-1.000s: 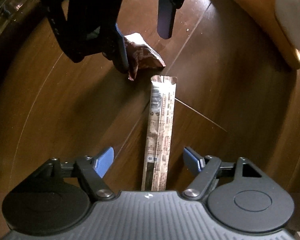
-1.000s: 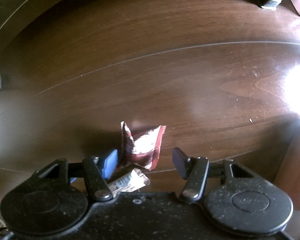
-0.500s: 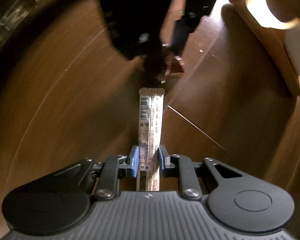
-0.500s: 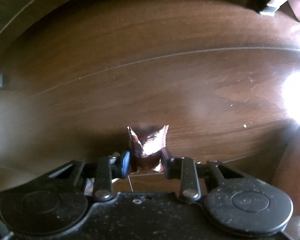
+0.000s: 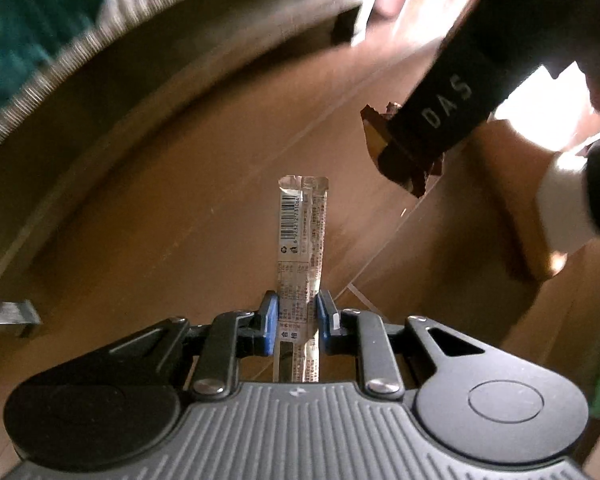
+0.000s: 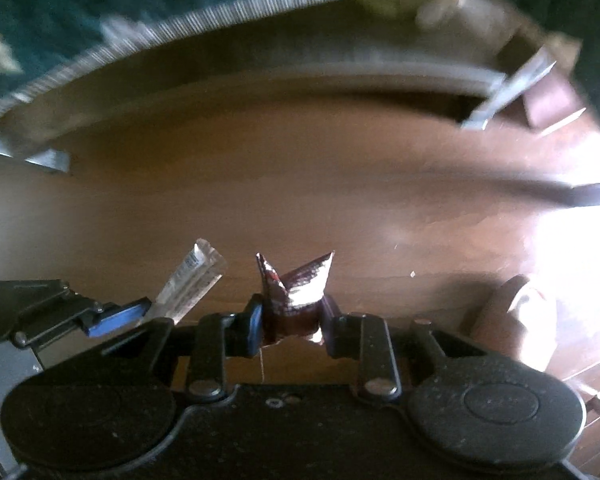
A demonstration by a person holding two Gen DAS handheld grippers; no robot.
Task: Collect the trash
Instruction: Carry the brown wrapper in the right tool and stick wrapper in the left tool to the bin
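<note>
A long silver stick wrapper [image 5: 302, 232] with a barcode stands up between the blue pads of my left gripper [image 5: 298, 308], which is shut on its lower part, above the floor. To the upper right, the black right gripper [image 5: 440, 120] carries a crumpled red-and-silver wrapper [image 5: 374, 140]. In the right wrist view, my right gripper [image 6: 292, 316] has its jaws closing on that crumpled wrapper [image 6: 296, 284], with both pads pressing on it. The stick wrapper [image 6: 192, 284] and a blue pad of the left gripper [image 6: 116, 314] show at the left.
Dark wooden floor [image 5: 160, 220] lies below both grippers. A teal fabric piece of furniture with a ribbed edge [image 5: 28, 40] curves along the far side, with a metal leg [image 6: 508, 88]. A slipper [image 6: 520, 312] rests at the right, beside a bright sun patch.
Both grippers closed on their wrappers, the left on the stick wrapper and the right on the crumpled one, and both rose off the floor with them. The furniture edge came into view.
</note>
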